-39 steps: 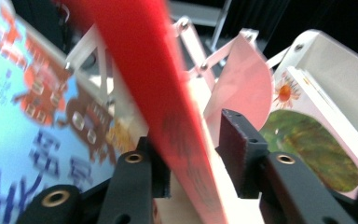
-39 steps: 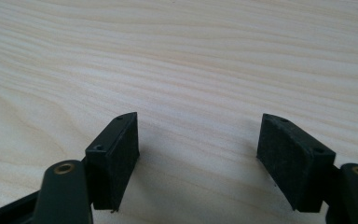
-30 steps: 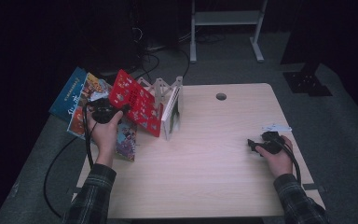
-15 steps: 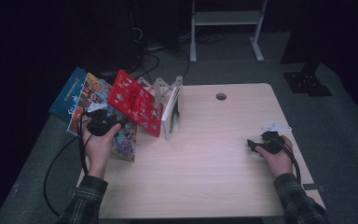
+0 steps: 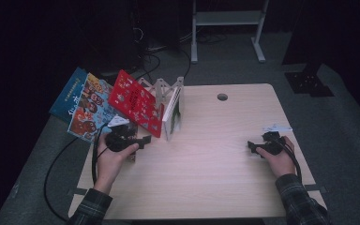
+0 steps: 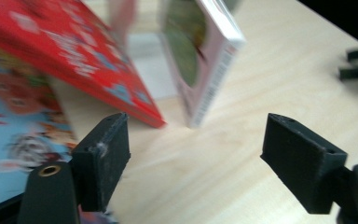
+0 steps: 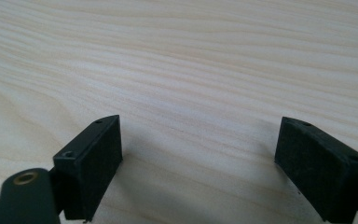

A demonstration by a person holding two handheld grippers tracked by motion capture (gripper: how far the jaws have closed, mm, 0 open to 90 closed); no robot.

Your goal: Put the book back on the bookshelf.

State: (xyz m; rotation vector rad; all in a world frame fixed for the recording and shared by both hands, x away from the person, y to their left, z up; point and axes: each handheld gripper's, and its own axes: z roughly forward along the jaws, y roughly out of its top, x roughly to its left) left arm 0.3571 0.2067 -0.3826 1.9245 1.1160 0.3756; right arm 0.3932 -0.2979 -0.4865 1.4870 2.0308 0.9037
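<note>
A red book [image 5: 135, 102] leans on a small wooden rack [image 5: 165, 89] at the table's back left, with a white book [image 5: 173, 112] upright beside it. In the left gripper view the red book [image 6: 70, 51] and the white book [image 6: 207, 60] stand just beyond the jaws. My left gripper [image 5: 145, 139] [image 6: 196, 158] is in front of these books; its jaws have just been opening and stand open with nothing between them. My right gripper [image 5: 251, 146] [image 7: 200, 158] rests low over bare wood near the right edge, its jaws also just opened wider, empty.
Two blue picture books [image 5: 82, 105] overhang the left edge of the table [image 5: 215, 183]. A round hole [image 5: 222, 97] sits at the back middle. A black cable [image 5: 56, 164] trails off the left side. A white stand [image 5: 225, 18] is on the floor behind.
My left hand has pulled back from the books toward the near edge and a little right, its jaws spreading. The right hand has stayed put.
</note>
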